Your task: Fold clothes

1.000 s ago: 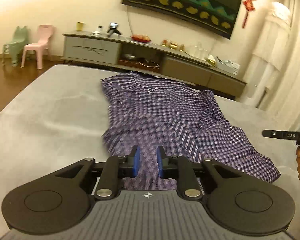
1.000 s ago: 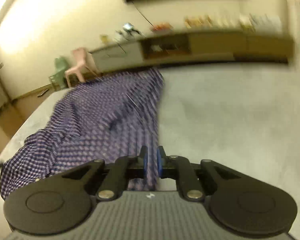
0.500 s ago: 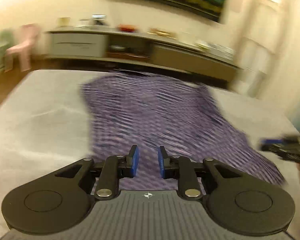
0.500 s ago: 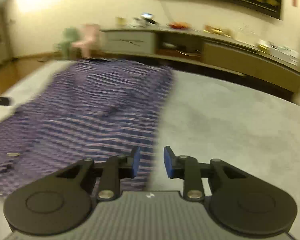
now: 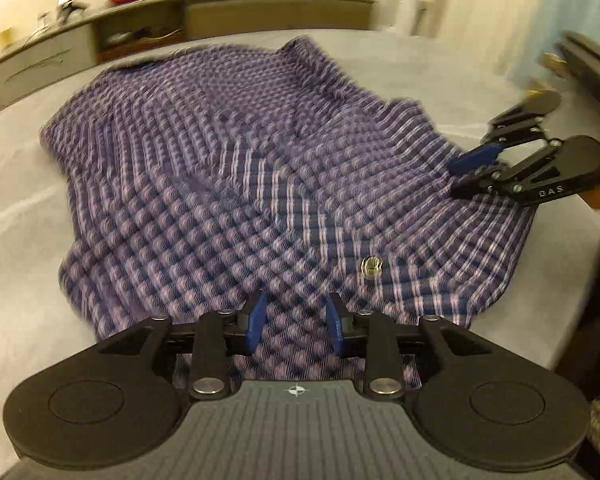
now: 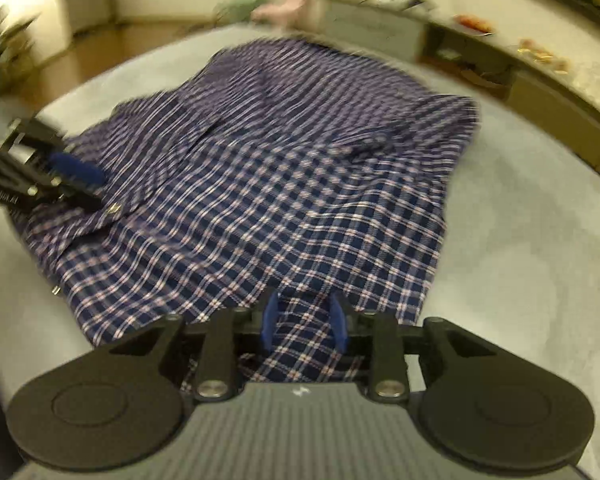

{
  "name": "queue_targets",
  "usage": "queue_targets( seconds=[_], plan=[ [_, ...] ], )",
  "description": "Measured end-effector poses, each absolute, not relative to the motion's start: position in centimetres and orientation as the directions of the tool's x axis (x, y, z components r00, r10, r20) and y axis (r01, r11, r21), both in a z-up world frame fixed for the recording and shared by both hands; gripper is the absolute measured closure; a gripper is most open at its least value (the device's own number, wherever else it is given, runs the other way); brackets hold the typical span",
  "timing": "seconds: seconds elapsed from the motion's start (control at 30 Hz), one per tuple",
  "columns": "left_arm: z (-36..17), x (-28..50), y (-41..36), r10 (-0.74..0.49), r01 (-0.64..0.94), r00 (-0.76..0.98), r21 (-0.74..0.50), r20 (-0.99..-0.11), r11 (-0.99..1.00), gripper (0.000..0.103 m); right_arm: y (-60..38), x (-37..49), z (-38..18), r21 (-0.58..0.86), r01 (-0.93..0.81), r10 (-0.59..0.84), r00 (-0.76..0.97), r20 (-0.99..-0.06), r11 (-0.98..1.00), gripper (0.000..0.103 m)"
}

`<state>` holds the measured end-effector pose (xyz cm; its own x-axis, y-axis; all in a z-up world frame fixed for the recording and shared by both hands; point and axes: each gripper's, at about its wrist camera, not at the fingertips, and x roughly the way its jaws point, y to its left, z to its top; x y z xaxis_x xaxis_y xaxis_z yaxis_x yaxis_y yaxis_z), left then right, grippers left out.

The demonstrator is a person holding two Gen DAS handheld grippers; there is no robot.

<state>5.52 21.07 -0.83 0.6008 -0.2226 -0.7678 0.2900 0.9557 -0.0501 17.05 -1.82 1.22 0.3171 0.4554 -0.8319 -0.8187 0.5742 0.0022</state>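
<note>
A purple-and-navy checked shirt point(image 5: 228, 168) lies spread and creased on the grey table point(image 5: 20, 200). My left gripper point(image 5: 296, 324) hovers over the shirt's near edge. Its jaws are opening, and cloth shows in the gap, but the pads do not press on it. In the right wrist view the same shirt point(image 6: 280, 160) fills the middle. My right gripper point(image 6: 304, 326) stands open over the hem, with fabric under the gap and free of the pads. Each gripper shows in the other's view: the right gripper point(image 5: 480, 168) at the shirt's right side, the left gripper point(image 6: 72, 176) at its left side.
A long low sideboard point(image 5: 140, 36) with small items on top runs along the far wall. A pink chair point(image 6: 288, 0) stands on the floor beyond the table. The table edge point(image 5: 560, 280) drops off close to the shirt's right side. A metal button point(image 5: 371, 267) sits on the shirt.
Both grippers were shut on the shirt's hem and have since parted their jaws and let it go. Both have tipped down and rolled, and the shirt now lies flatter on the table.
</note>
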Motion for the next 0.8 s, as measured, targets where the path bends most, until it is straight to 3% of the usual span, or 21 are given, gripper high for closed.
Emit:
queue_targets(
  seconds=[0.03,0.1,0.13,0.23,0.27,0.3,0.33,0.37,0.4,0.47,0.5,0.57,0.67,0.73,0.8],
  plan=[
    [-0.1,5.2,21.7,-0.197,0.267,0.638,-0.026,-0.745,0.963,0.069,-2.4,16.8,1.7,0.01,-0.826,0.468,0.309,-0.828,0.563,0.072],
    [1.0,5.4,23.5,-0.113,0.185,0.694,0.024,-0.712,0.982,0.063,-3.6,18.2,3.1,0.015,-0.785,0.496,0.376,-0.783,0.619,0.052],
    [1.3,5.8,24.7,-0.056,0.126,0.711,0.049,-0.7,0.991,0.06,-4.2,19.2,3.7,0.02,-0.752,0.504,0.422,-0.754,0.659,0.048],
    [1.1,7.6,27.0,0.028,0.036,0.702,0.075,-0.711,0.997,0.042,-5.4,22.6,3.1,0.066,-0.697,0.508,0.45,-0.734,0.714,0.044],
    [0.4,8.2,26.9,0.036,0.034,0.691,0.082,-0.722,0.996,0.03,-5.3,23.4,2.5,0.067,-0.687,0.501,0.456,-0.735,0.724,0.044],
    [-0.2,8.7,26.9,0.044,0.032,0.679,0.089,-0.733,0.996,0.027,-5.1,24.2,2.0,0.069,-0.678,0.495,0.459,-0.738,0.732,0.045],
    [-0.9,9.3,26.9,0.051,0.031,0.667,0.096,-0.743,0.995,0.028,-5.2,24.3,1.3,0.092,-0.683,0.505,0.434,-0.746,0.724,0.05],
    [-1.4,9.6,26.6,0.045,0.043,0.665,0.099,-0.745,0.994,0.037,-5.4,24.4,0.5,0.118,-0.69,0.517,0.406,-0.754,0.714,0.08],
    [-1.9,9.8,26.3,0.023,0.067,0.666,0.091,-0.746,0.994,0.058,-5.1,24.4,0.3,0.117,-0.7,0.519,0.396,-0.758,0.705,0.098],
    [-1.8,10.2,26.1,0.011,0.069,0.683,0.08,-0.73,0.994,0.076,-4.6,24.3,0.1,0.092,-0.715,0.51,0.396,-0.763,0.693,0.099],
    [-1.9,10.5,25.9,0.028,0.054,0.691,0.09,-0.723,0.994,0.078,-4.6,24.3,0.3,0.08,-0.712,0.501,0.405,-0.765,0.698,0.099],
    [-2.6,11.3,26.7,0.079,0.008,0.68,0.115,-0.729,0.993,0.077,-4.9,24.3,0.1,0.073,-0.695,0.482,0.415,-0.772,0.715,0.099],
    [-1.8,11.7,28.3,0.023,0.002,0.69,0.034,-0.723,0.999,0.078,-5.1,24.6,-0.4,0.103,-0.68,0.488,0.403,-0.774,0.726,0.096],
    [0.0,11.5,29.5,-0.014,0.005,0.739,-0.015,-0.673,1.0,0.077,-5.2,24.9,-0.1,0.141,-0.669,0.5,0.381,-0.778,0.729,0.093],
    [1.4,12.3,30.5,-0.011,-0.003,0.765,-0.021,-0.644,1.0,0.066,-5.7,24.9,1.9,0.151,-0.665,0.525,0.407,-0.748,0.731,0.071]
  ],
)
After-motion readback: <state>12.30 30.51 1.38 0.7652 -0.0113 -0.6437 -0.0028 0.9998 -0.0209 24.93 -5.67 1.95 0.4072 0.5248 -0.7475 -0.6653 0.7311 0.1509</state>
